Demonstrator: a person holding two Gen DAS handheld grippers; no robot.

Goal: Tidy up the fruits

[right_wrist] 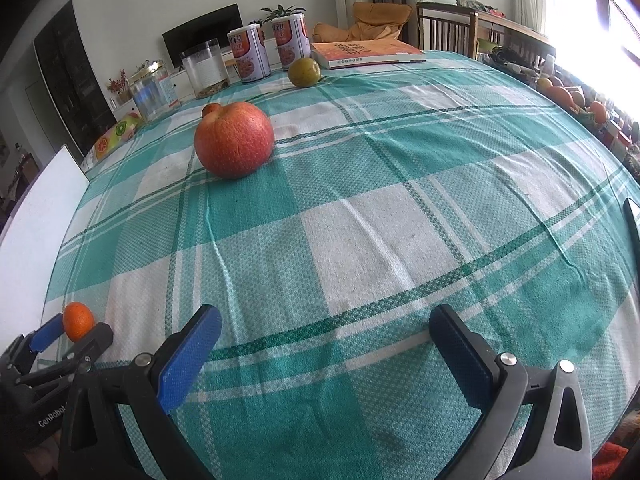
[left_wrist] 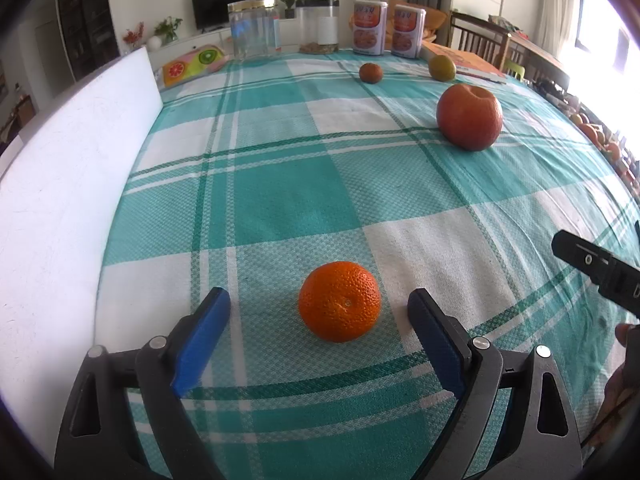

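I see the checked tablecloth spread under both grippers, with the big red-orange fruit lying well ahead and to the right of my left gripper. The small orange sits on the cloth between the left gripper's spread blue pads, touching neither. My right gripper stands wide with only bare cloth between its fingers.

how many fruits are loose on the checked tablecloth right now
4: bright orange mandarin between the open left gripper pads; big reddish orange mid-table; small dark mandarin and greenish-yellow citrus farther back.
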